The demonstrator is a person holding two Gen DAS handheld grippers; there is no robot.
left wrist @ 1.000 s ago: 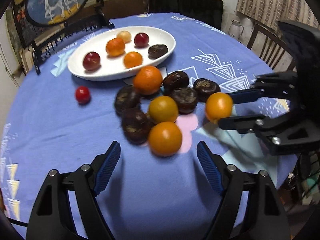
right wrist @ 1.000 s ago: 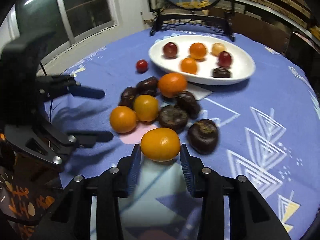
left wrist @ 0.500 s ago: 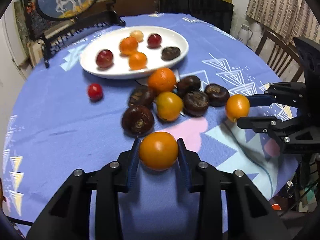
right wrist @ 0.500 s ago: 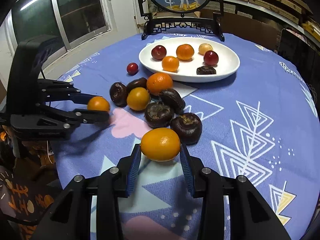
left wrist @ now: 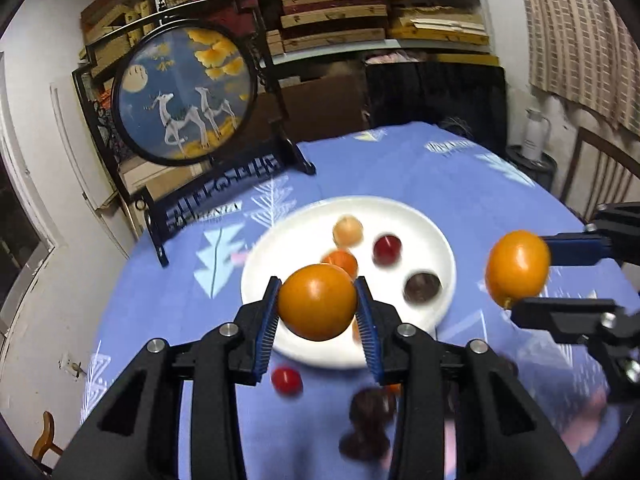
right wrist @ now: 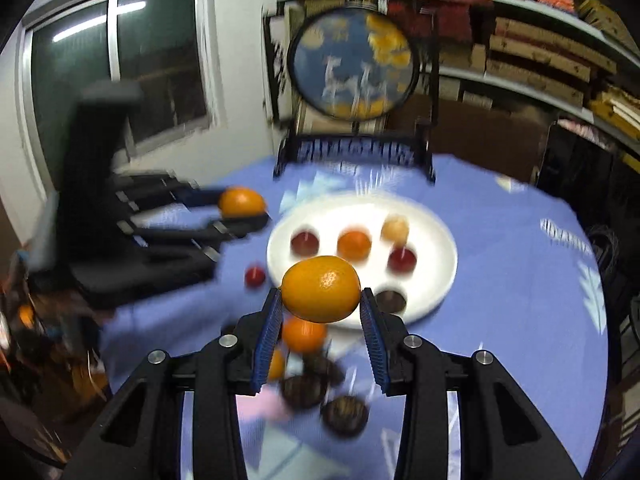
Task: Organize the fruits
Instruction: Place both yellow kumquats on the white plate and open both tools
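Fingers of the left gripper [left wrist: 318, 312] clamp an orange [left wrist: 317, 301] mid-frame over the white plate [left wrist: 436, 240]; right gripper [right wrist: 321, 312] clamps another orange [right wrist: 321, 289] likewise

Two round orange fruits [left wrist: 317, 301] [right wrist: 321, 289] aloft above the white plate [left wrist: 436, 240] of small mixed fruit

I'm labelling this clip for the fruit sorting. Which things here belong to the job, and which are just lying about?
Job:
left tool holding an orange fruit
right tool holding an orange fruit
white plate
loose red fruit
dark brown fruit

Lying about:
round deer painting on a stand
white jug
stacked boxes
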